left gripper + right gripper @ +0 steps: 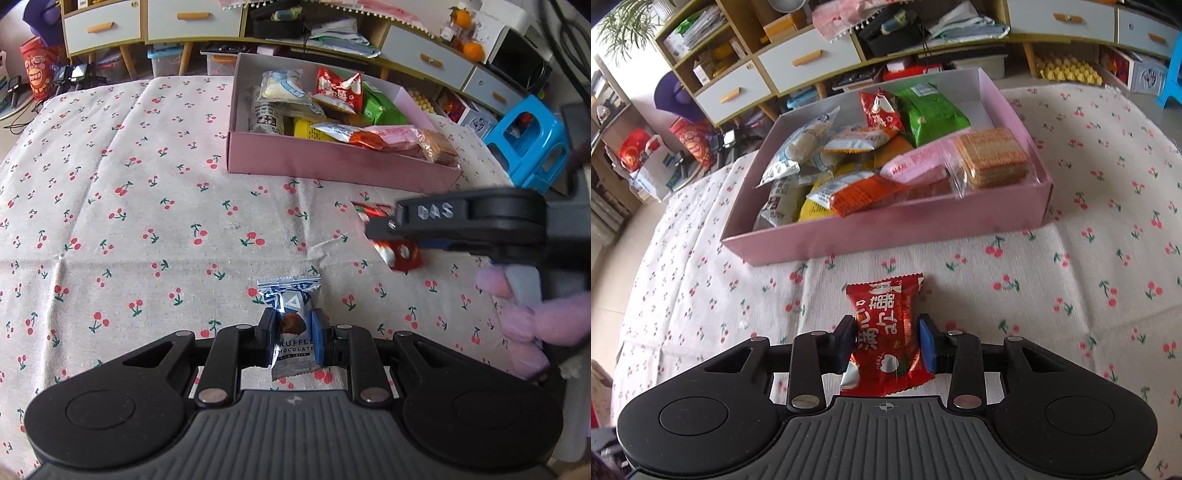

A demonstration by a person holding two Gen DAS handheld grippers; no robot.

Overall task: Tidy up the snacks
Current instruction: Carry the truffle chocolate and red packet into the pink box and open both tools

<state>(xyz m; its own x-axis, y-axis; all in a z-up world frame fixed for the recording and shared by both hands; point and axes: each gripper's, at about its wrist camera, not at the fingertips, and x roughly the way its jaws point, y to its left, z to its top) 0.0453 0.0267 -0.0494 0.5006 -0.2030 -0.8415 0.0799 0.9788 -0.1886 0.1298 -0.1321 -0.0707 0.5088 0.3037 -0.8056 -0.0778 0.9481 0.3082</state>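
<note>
The left gripper is pinching a blue truffle chocolate between its jaws, holding it by the middle so it is not slipping out. The right gripper is squeezing a red snack packet the same way. Both treats are hanging just over the cherry cloth on the counter, near the pink box, which is already holding lots of snacks. I think they are going in there too. Both grippers are pointing forward toward the box, the right one sitting closer to it.
</note>
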